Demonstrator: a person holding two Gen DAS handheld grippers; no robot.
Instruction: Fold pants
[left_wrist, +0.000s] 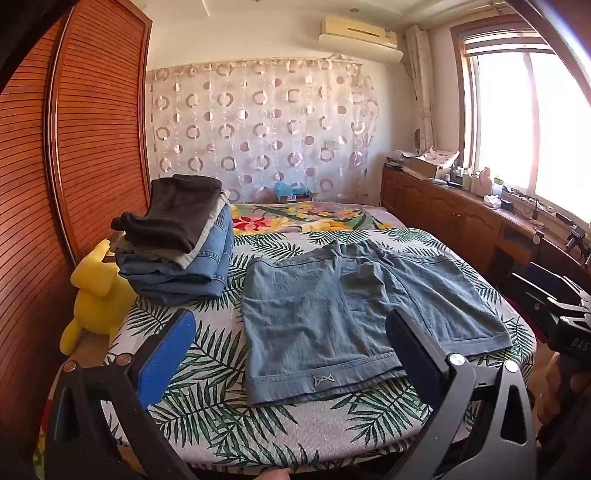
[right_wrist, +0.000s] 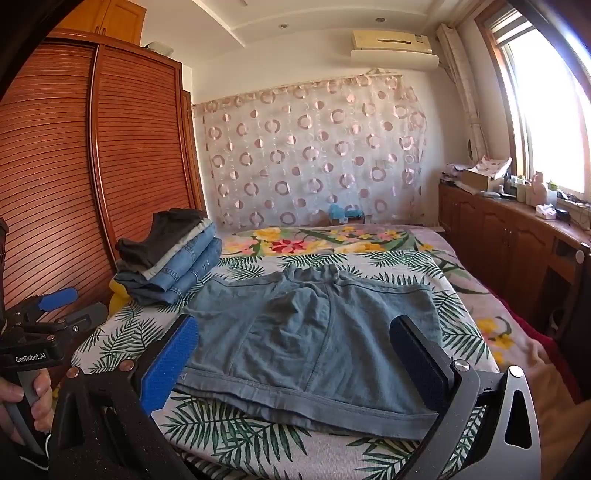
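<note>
A pair of blue-grey shorts (left_wrist: 347, 317) lies flat on the leaf-print bed cover (left_wrist: 207, 369), leg hems toward me and waistband at the far end. In the right wrist view the same shorts (right_wrist: 314, 332) fill the middle. My left gripper (left_wrist: 291, 339) hovers open above the near hem, its blue pads wide apart with nothing between them. My right gripper (right_wrist: 295, 347) is also open and empty over the near hem. The left gripper (right_wrist: 55, 302) also shows at the left edge of the right wrist view, held by a hand (right_wrist: 26, 398).
A stack of folded jeans and dark clothes (left_wrist: 177, 240) sits at the bed's left side, beside a yellow plush toy (left_wrist: 96, 291). A slatted wooden wardrobe (left_wrist: 74, 147) stands on the left. A wooden cabinet (left_wrist: 461, 214) with clutter runs under the window on the right.
</note>
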